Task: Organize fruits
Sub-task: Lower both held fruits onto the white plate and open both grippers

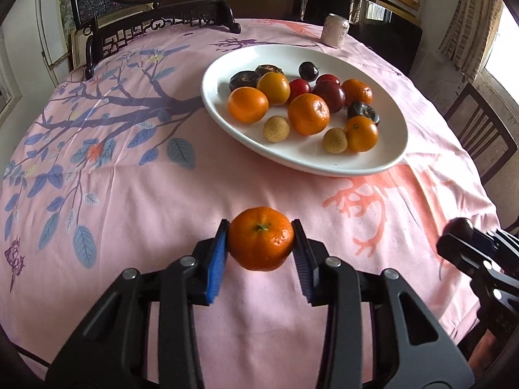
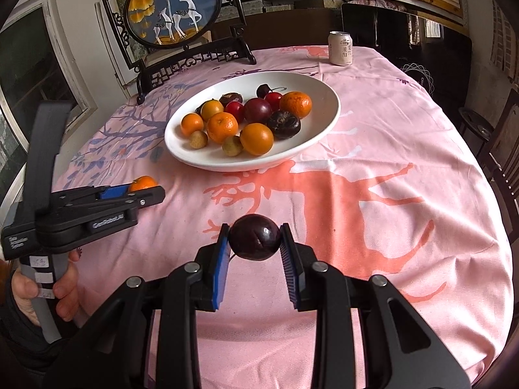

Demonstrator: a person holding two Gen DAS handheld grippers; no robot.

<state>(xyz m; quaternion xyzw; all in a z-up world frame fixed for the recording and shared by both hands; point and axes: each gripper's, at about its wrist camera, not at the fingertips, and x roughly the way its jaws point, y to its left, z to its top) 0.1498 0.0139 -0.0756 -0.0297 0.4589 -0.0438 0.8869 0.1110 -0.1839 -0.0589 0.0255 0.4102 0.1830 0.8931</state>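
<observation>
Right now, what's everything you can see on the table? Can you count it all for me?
plate: one, white, middle of the table, holding fruit
oranges on the plate: five, orange
plums and cherries on the plate: about four, dark red
brown fruits: three, dark brown, on the plate
small round fruits: two, tan, plate's near side
can: one, pale, far edge
deer picture: one, blue in a black stand, far left
tablecloth: one, pink with printed branches
left gripper: one, black, shut on an orange
right gripper: one, black, shut on a dark plum
hand: one, holding the left gripper
</observation>
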